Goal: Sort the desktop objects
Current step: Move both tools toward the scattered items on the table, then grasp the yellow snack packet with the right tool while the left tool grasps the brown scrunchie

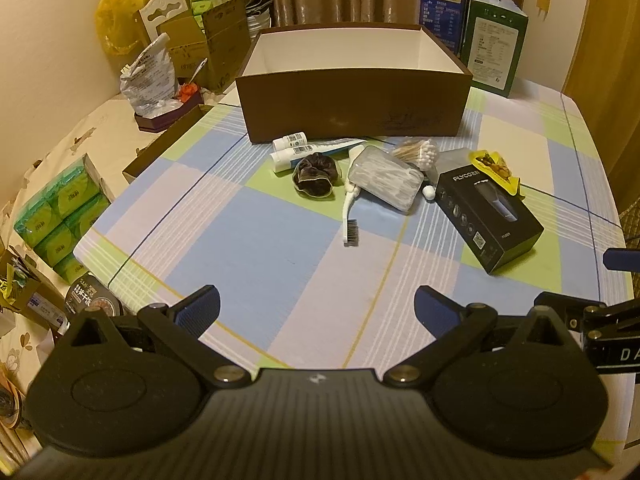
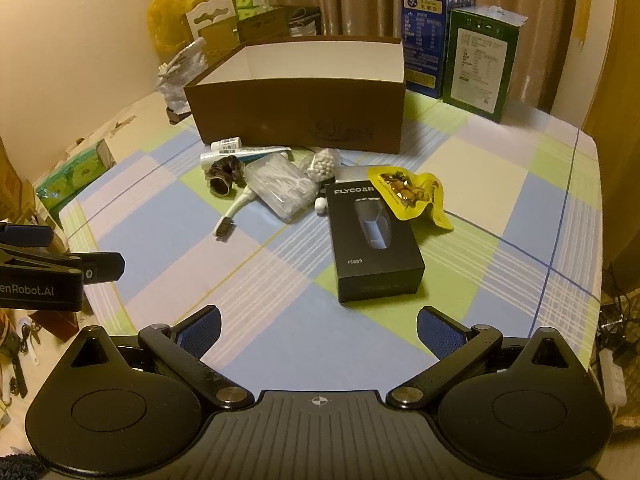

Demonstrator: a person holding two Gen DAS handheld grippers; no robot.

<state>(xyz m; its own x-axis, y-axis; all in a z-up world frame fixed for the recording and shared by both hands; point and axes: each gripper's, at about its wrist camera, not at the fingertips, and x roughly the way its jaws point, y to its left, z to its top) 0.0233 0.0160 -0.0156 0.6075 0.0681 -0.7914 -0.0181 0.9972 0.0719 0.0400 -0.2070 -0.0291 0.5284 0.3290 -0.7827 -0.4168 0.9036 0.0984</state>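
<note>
A loose heap (black shaver box (image 2: 374,240), white brush (image 1: 351,210), dark scrunchie (image 1: 316,175)) lies just before the brown open box (image 1: 354,110), checked cloth (image 1: 280,264) bare toward both spread, empty claws, left gripper (image 1: 317,308) and right gripper (image 2: 319,328).

The left claw (image 1: 317,304) gapes above the checked cloth (image 1: 248,248) (clutter (image 1: 384,178) fronts the brown box (image 1: 354,108)).

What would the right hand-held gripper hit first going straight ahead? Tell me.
Probably the black box: it lies directly ahead of the open right hand-held gripper, with only bare tablecloth between. Depth is uncertain.
</note>
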